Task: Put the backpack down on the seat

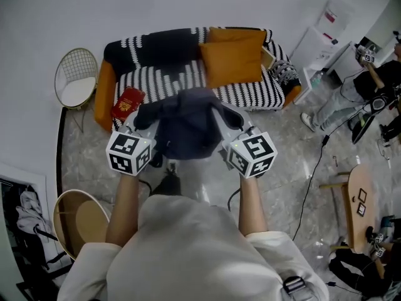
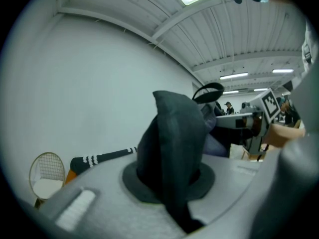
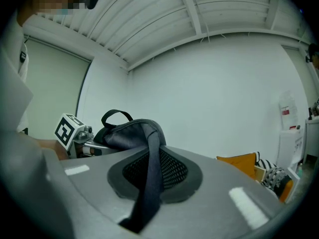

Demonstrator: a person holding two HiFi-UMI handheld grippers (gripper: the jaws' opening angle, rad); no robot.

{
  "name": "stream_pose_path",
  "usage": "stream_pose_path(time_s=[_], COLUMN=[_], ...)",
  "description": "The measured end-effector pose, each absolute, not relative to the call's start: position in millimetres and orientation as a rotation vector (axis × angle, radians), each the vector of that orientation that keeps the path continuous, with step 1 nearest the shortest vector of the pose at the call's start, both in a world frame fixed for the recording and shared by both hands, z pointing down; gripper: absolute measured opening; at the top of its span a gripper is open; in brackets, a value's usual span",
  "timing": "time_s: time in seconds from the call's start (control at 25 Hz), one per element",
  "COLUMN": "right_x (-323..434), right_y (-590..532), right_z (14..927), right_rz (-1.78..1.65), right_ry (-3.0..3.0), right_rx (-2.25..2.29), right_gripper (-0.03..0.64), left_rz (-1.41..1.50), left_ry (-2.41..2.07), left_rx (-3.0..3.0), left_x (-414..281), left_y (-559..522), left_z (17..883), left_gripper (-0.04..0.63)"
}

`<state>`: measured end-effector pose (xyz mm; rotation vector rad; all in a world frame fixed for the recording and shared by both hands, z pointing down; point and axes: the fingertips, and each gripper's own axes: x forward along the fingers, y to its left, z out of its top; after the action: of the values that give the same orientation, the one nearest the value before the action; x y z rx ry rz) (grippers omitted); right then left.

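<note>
We hold the left gripper clamped on a fold of the dark grey fabric backpack and the right gripper clamped on its strap. The backpack sits mid-frame, overlapping the lower edge of the black-and-white striped sofa.

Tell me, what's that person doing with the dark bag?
A person is carrying a dark backpack with two hand-held tools. The left gripper and the right gripper each have their fingers shut on the backpack, one at each side, so it hangs in the air between them. It is held up in front of the black-and-white striped sofa with the orange cushions. It has not yet been set down on the seat.
</note>
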<state>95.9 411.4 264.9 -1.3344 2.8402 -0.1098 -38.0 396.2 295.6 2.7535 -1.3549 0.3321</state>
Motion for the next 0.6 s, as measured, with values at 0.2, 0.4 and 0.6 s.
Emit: stream_pose_path(time_s=[0.2,0.4,0.6], right_x=[99.6,95.7,99.5], right_y=[379.0,338.4,291.8], right_z=[269.5,271.0,264.7], right_rz=[-0.124,-0.156,-0.126], right_ry=[2.831,2.833,2.804], right_rx=[-1.370,-1.366,-1.398], right_gripper=[0.024,0.020,0.020], left_rz=[0.340,0.311,0.273], left_ry=[-1.336,-1.308,-1.282], left_rx=[2.764,2.774,2.815], left_x=[-33.9,-36.6,-30.2], left_y=[362.7,316.9,262.5], left_z=[298.1,300.3,291.7], left_gripper=[0.009,0.009,0.009])
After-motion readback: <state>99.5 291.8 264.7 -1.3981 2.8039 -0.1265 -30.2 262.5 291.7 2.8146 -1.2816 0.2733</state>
